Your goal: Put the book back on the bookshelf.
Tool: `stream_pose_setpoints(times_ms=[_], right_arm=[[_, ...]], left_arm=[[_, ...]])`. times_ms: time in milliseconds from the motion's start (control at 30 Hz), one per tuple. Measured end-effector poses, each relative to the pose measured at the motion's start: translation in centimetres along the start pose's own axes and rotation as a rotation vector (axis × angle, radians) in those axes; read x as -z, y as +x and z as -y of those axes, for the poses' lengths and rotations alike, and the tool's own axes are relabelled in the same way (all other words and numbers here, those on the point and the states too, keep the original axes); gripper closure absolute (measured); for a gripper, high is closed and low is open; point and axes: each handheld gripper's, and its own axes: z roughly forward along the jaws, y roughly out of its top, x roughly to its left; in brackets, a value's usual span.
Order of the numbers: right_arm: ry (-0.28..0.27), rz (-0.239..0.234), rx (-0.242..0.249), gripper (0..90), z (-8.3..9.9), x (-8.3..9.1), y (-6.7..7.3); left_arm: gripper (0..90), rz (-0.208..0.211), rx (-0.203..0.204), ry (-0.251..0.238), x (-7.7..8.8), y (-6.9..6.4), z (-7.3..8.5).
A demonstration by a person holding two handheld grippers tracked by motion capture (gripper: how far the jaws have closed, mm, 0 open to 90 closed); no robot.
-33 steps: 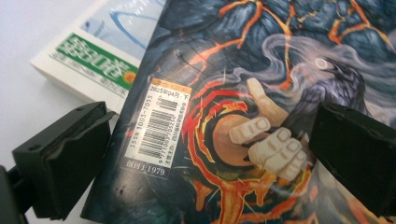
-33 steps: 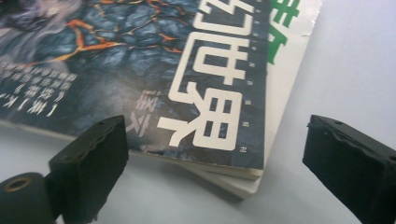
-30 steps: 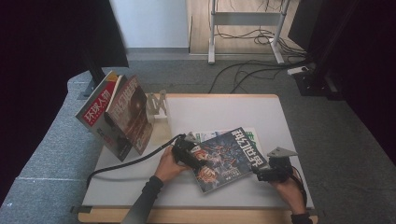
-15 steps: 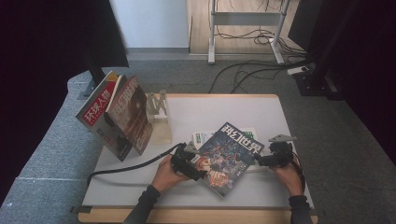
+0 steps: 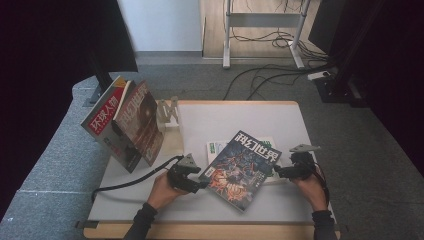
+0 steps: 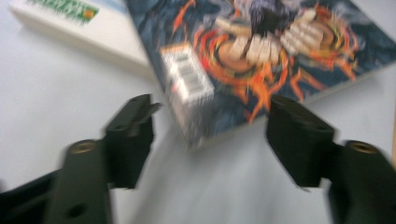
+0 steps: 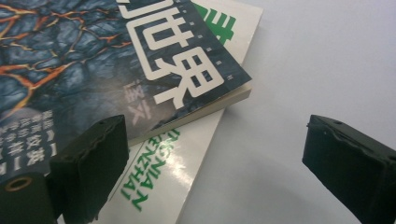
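Holding our left gripper (image 5: 200, 184) with jaws unclenched, just closing around nothing, and our right gripper (image 5: 278, 172) likewise released, we flanked the dark magazine (image 5: 242, 167), which lay atop a white book (image 5: 216, 148) near the bench's (image 5: 225, 117) front edge.

At the lower left of the high view, the left gripper (image 5: 199, 183) is a black, blocky body topped by a grey three-cornered plate, with a thick black cable trailing off to the left. The right gripper (image 5: 278, 172), at lower right, is built the same, with thin dark cable looping by the wrist. Both forearms wear dark sleeves, and the fingers (image 7: 93, 161) are matte black blocks with ridged edges and brass-coloured screw holes.
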Motion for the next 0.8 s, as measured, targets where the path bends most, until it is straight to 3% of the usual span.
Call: stream_pose_setpoints(times_ms=[233,533,800], right_arm=[[0.0,-0.041,0.013,9.3,0.3,0.9,0.5],[0.015,-0.07,-0.022,7.7,1.0,1.4,-0.1],[0.026,-0.148,-0.081,3.8,0.7,0.0,-0.3]], left_arm=[[56.7,0.012,-0.008,0.012,-0.3,0.3,0.7],[57.0,0.047,0.013,-0.033,-1.2,0.6,0.4],[56.1,0.08,0.03,-0.068,-2.0,1.0,0.3]])
